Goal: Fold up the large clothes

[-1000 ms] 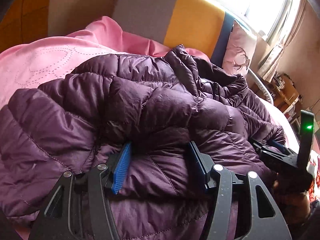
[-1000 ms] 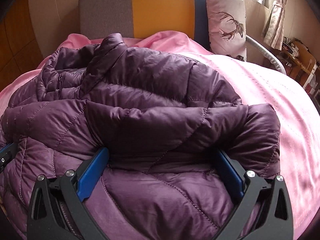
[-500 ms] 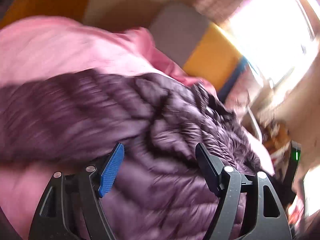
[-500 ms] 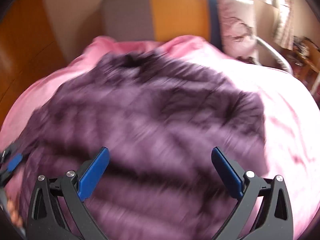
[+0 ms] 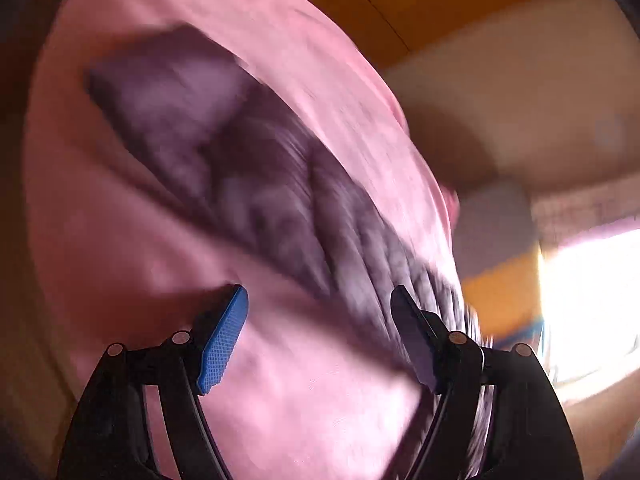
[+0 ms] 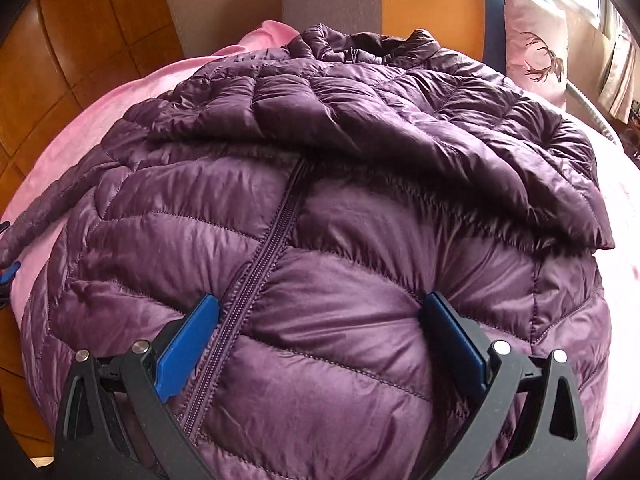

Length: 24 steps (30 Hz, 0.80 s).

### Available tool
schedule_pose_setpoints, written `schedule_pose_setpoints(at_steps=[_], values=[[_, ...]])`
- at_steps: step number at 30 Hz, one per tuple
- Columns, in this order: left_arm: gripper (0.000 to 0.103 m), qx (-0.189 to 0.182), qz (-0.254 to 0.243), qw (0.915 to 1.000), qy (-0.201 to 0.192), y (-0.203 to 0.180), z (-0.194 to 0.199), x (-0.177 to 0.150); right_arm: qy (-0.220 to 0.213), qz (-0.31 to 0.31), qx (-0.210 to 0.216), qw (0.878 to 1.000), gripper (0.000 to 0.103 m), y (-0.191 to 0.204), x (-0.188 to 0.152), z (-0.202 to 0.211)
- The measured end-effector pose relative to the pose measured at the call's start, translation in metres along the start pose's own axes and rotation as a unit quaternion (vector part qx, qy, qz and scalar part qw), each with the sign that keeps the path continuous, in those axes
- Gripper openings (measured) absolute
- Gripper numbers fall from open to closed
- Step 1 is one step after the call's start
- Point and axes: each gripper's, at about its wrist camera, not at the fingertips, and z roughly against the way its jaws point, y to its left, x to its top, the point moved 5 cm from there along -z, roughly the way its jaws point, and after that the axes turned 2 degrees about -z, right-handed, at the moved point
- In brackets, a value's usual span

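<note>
Our left hand-held gripper (image 5: 320,338) has let go of the purple jacket (image 6: 320,208), its jaws just opened wide and empty over the pink bed (image 5: 312,408), with a sleeve lying toward 11 o'clock, so we think that fold is done, while our right hand-held gripper (image 6: 320,336) sits wide on the jacket front.

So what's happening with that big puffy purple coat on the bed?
A person is folding the purple puffer jacket on the pink blanket, with a gripper in each hand. One sleeve lies folded across the chest, above the zipper. The right gripper is open, its fingers pressing down into the jacket's front on either side. The left gripper has just been opening and holds nothing, with only blanket between its fingers; its view is blurred.
</note>
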Motion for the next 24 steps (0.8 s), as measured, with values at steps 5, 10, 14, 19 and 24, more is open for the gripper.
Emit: schedule_pose_setpoints(at_steps=[5, 10, 14, 19, 24], values=[[0.052, 0.005, 0.104, 0.994, -0.032, 0.033, 0.0, 0.042, -0.01, 0.008, -0.007, 1.0, 0.101, 0.003, -0.005, 0.002], [0.015, -0.002, 0.024, 0.9985, -0.049, -0.005, 0.006, 0.058, -0.014, 0.009, -0.01, 1.0, 0.101, 0.003, -0.003, 0.001], [0.015, -0.091, -0.119, 0.9876, -0.047, -0.088, 0.024, 0.039, -0.015, 0.006, -0.007, 1.0, 0.101, 0.003, -0.003, 0.001], [0.015, -0.2, -0.297, 0.9336, 0.014, -0.208, 0.022, -0.047, -0.018, 0.0, 0.004, 1.0, 0.101, 0.001, -0.003, 0.003], [0.015, -0.236, -0.416, 0.8706, 0.113, -0.267, -0.011, -0.159, -0.021, -0.005, 0.017, 1.0, 0.101, -0.002, -0.003, 0.004]])
